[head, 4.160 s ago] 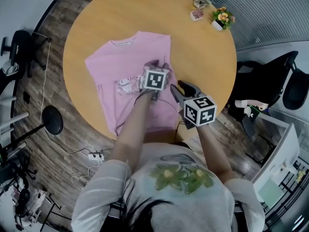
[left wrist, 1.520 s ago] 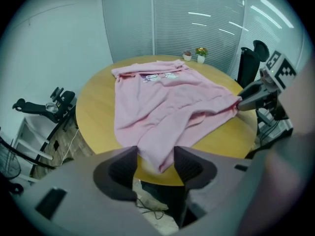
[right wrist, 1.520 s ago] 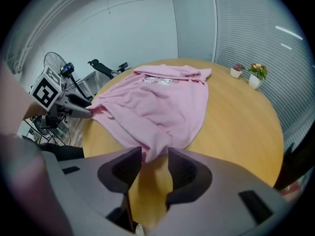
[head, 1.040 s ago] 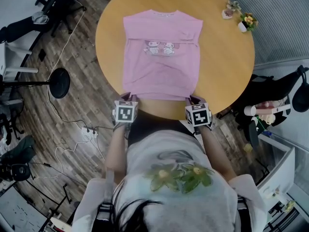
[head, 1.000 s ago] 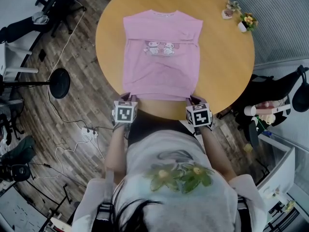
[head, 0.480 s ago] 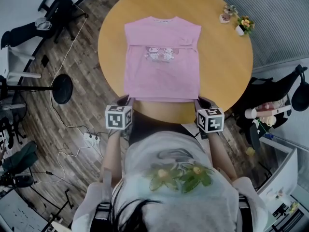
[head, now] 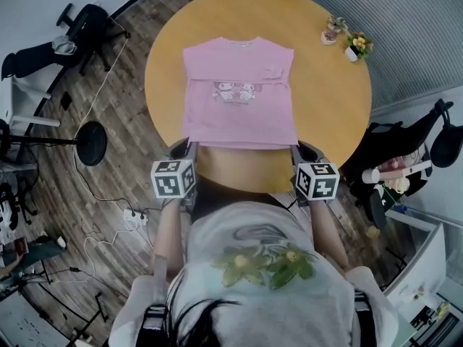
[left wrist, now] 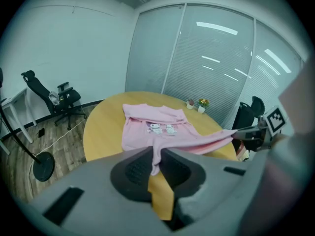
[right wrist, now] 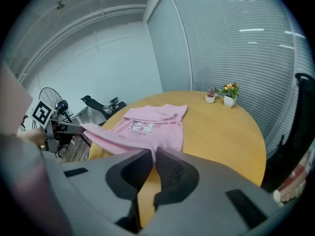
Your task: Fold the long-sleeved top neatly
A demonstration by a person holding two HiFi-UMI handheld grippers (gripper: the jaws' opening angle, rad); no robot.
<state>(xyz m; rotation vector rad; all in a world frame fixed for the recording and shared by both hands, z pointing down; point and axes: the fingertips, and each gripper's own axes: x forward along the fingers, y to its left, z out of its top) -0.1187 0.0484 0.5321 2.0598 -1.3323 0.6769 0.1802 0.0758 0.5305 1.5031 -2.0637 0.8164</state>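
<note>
Since 1 s ago: both claws have come up w/ the hem; near edge of top now hangs off the wood, slung between them.

1. L claw (head: 185, 148): jaws nearly together, pinching near-left hem corner of top (head: 239, 110). Pink cloth runs down between the pads in left gripper view.
2. R claw (head: 300, 148): same, clamped on near-right hem corner.
3. Hidden / unclear:
   - From my head view the jaw tips are mostly under the cubes and cloth.
   - Sleeves don't stick out at the sides; can't tell how they lie.
   - Each claw's body blocks the near table edge in its own view.
   - Chest print (head: 233, 90) too small to make out beyond two cartoon figs.
4. Surface: round wood table (head: 329, 114). Two small flower pots (head: 356, 47) at far right, well apart from top.
5. Room: plank floor, slatted glass wall (left wrist: 211, 58), office chair (head: 81, 26), round-base stand (head: 92, 143), power strip (head: 134, 214) w/ cables.
6. Top, lie: mid-table, front up, collar at far side, hem toward me. Long axis runs straight away from me. Far part flat on the wood.
</note>
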